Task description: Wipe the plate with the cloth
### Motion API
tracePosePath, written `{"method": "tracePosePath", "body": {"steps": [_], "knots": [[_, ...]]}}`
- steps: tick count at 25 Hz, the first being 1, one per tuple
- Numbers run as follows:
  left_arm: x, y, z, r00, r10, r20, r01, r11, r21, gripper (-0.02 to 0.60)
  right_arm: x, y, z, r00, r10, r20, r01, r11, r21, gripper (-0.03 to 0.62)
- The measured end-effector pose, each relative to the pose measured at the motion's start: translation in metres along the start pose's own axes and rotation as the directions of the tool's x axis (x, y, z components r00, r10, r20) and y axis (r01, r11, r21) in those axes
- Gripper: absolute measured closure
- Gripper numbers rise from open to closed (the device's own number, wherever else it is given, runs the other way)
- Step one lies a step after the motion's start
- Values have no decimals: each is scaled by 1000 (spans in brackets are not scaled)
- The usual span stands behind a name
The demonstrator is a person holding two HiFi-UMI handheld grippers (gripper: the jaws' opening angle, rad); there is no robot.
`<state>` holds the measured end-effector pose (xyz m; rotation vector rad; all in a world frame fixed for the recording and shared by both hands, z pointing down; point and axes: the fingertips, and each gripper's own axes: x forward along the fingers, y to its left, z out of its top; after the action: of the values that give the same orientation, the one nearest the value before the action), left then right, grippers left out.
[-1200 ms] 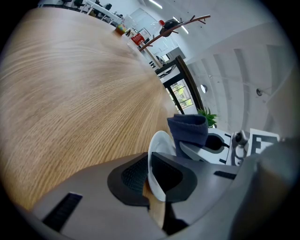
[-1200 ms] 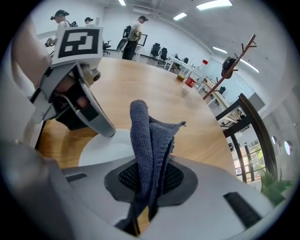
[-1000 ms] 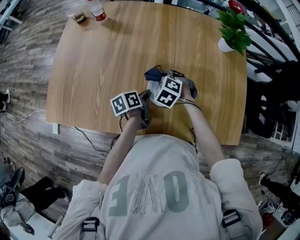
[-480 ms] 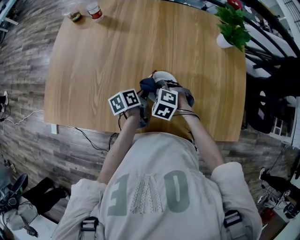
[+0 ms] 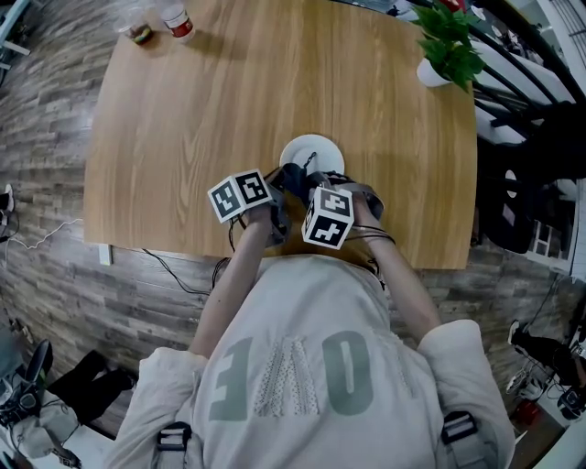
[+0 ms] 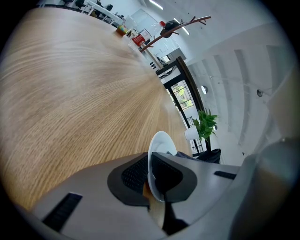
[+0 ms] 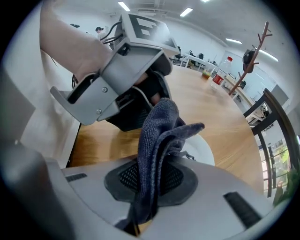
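A small white plate [image 5: 312, 152] sits tilted over the wooden table [image 5: 183, 128], near its front edge. My left gripper [image 5: 277, 190] is shut on the plate's near rim; in the left gripper view the plate [image 6: 161, 143] stands edge-on between the pads of the left gripper [image 6: 152, 177]. My right gripper [image 5: 314, 190] is shut on a dark blue cloth [image 5: 294, 175] just in front of the plate. In the right gripper view the cloth [image 7: 157, 136] rises folded out of the right gripper [image 7: 149, 183], with the plate [image 7: 202, 151] behind it and the left gripper [image 7: 124, 70] above.
A potted plant [image 5: 446, 50] stands at the table's far right corner. A red-labelled bottle [image 5: 174, 18] and a small jar [image 5: 137, 32] stand at the far left corner. The table's front edge [image 5: 275, 259] is close under both hands.
My right gripper has drawn the cloth back toward the person, off the plate, so the plate's white face now shows. The left gripper has kept still on the rim.
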<state>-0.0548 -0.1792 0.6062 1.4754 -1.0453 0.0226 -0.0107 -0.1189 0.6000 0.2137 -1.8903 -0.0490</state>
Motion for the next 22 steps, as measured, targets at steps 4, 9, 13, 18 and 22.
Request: {"method": "tracePosePath", "body": {"steps": [4, 9, 13, 18, 22], "knots": [[0, -1, 0, 1000, -8, 2, 8, 1000, -2, 551, -5, 9, -1, 1000, 22, 12, -22, 1000, -4, 542], [1, -1, 1, 1000, -6, 3, 6, 1000, -2, 551, -8, 13, -3, 999, 47, 23, -47, 999, -7, 542], [0, -6, 0, 998, -59, 1, 59, 998, -9, 551, -15, -7, -4, 999, 20, 49, -23, 998, 64, 542], [-3, -18, 2, 987, -160, 15, 160, 986, -44, 424, -24, -52, -1, 996, -82, 38, 79, 994, 75, 542], [-11, -14, -1, 994, -107, -1, 107, 993, 46, 417, -19, -79, 15, 990, -133, 37, 131, 990, 55, 542]]}}
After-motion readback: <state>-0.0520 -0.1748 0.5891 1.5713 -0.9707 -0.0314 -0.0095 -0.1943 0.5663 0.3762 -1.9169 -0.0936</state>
